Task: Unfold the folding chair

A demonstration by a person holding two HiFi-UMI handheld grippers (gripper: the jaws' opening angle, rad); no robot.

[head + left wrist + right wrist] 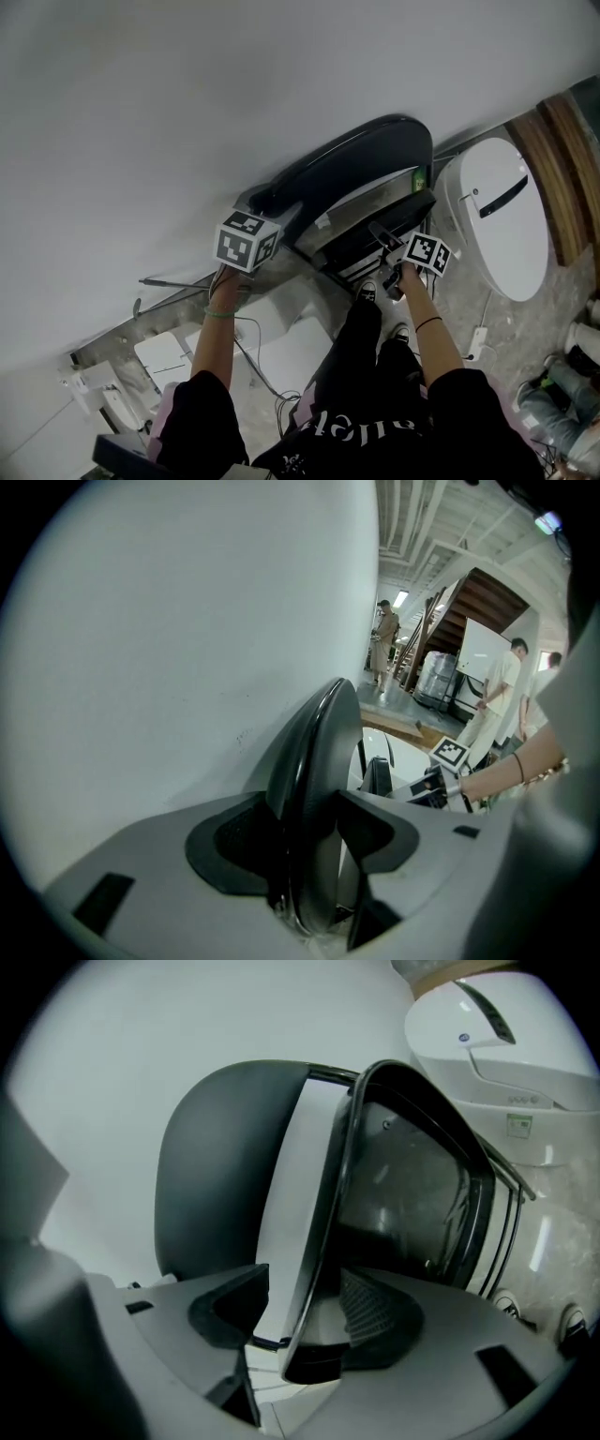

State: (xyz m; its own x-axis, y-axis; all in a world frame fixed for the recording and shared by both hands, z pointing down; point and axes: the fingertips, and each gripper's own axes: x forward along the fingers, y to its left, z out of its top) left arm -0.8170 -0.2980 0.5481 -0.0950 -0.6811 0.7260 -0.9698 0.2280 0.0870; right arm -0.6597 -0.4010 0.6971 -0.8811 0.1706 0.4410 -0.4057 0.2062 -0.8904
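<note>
a white wall (187, 94) fills the far side and the folding chair (361, 164) stands against it, so nothing can pass behind the chair. just right of the chair sits a white toilet (497, 216) with its lid down, close to the chair's right edge. on the floor (525, 328) at the near left lie pale panels (164, 354) and loose cables (264, 373); the person's shoes (367, 291) stand just in front of the chair. far to the right, in the left gripper view, a wooden staircase (473, 607) and two standing people (497, 691) are well apart from the work.

the chair is dark, with a rounded matte backrest (225, 1166) and a glossy black seat (412, 1194) that tilts a little off the back, a pale gap between them. the left tool (314, 841) is clamped over the backrest's top edge. the right tool (300, 1326) pinches the seat's rim
</note>
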